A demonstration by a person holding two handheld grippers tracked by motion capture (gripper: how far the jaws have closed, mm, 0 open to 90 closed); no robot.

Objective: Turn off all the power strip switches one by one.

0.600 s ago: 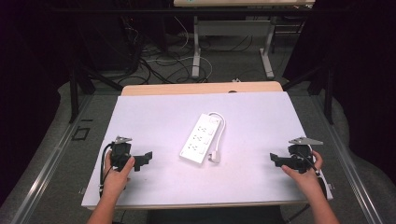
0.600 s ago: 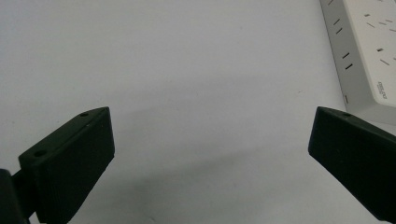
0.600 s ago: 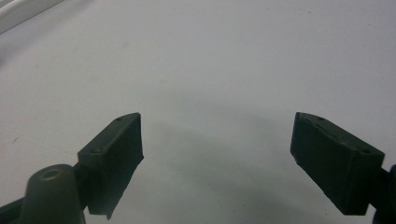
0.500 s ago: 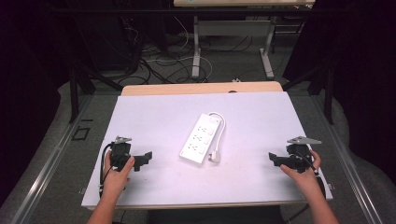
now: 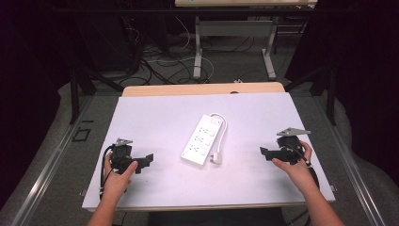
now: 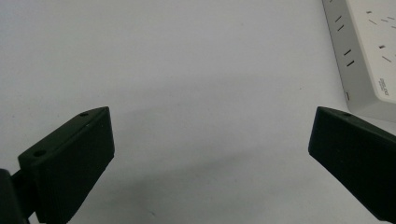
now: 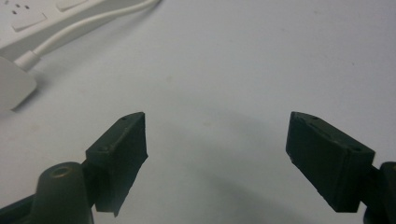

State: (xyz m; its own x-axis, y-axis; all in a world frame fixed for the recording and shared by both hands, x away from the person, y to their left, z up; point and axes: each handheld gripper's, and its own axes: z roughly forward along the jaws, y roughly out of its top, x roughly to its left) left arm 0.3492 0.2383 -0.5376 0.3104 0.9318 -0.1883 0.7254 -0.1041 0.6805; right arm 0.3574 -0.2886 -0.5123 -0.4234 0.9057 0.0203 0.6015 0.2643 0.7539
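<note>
A white power strip (image 5: 202,138) lies slantwise at the middle of the white table (image 5: 155,117), its cord looping round to a white plug (image 5: 216,157) at its near end. My left gripper (image 5: 147,159) rests low at the front left, pointing toward the strip, jaws wide apart and empty. In the left gripper view the strip's corner (image 6: 366,51) sits at the upper right beyond the open gripper (image 6: 210,154). My right gripper (image 5: 264,152) hovers at the front right, open and empty. The right gripper view has the gripper (image 7: 217,149) facing bare table, with the plug (image 7: 14,86) and cord (image 7: 88,25) at the upper left.
Behind the table run a wooden strip (image 5: 202,88), tangled floor cables (image 5: 160,61) and the metal legs of another desk (image 5: 197,47). Metal rails (image 5: 51,155) flank the table on both sides.
The right gripper has shifted slightly; the left hand and the power strip stay where they were.
</note>
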